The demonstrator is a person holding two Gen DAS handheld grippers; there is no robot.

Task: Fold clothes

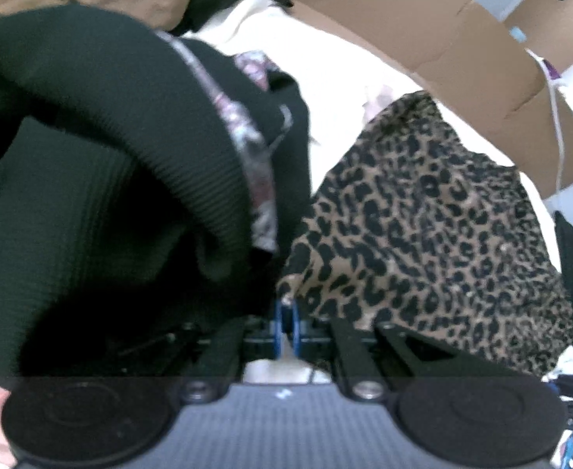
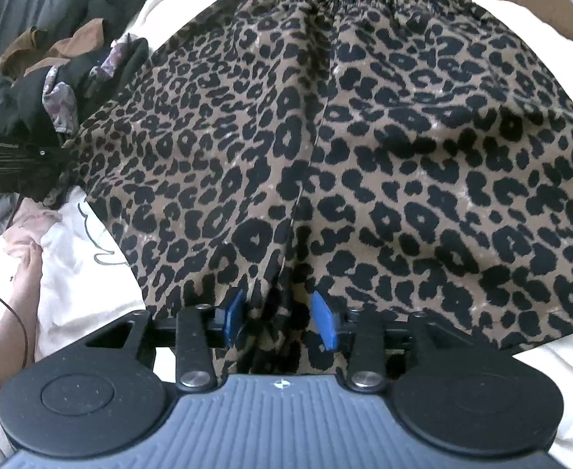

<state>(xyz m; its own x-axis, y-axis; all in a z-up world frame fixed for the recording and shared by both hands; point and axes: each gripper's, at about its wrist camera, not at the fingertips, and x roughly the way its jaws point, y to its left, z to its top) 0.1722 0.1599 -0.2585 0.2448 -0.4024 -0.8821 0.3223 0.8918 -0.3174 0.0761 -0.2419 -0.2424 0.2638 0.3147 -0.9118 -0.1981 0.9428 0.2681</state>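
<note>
A leopard-print garment [image 2: 364,148] with an elastic waistband at the far side lies spread on a white sheet [image 2: 79,273]. My right gripper [image 2: 282,320] is open at its near hem, and the blue fingers [image 2: 231,316] straddle bunched fabric. My left gripper [image 1: 286,320] has its blue fingers together on the garment's left edge [image 1: 423,226]. It also shows at the left of the right wrist view [image 2: 32,160]. A black ribbed garment [image 1: 91,136] with floral trim fills the left of the left wrist view.
A pile of clothes sits at the far left: brown cloth [image 2: 63,47], grey cloth [image 2: 13,11] and a black floral piece [image 2: 63,90]. A cardboard box [image 1: 443,31] stands behind the sheet. A white cable [image 1: 558,125] hangs by the box.
</note>
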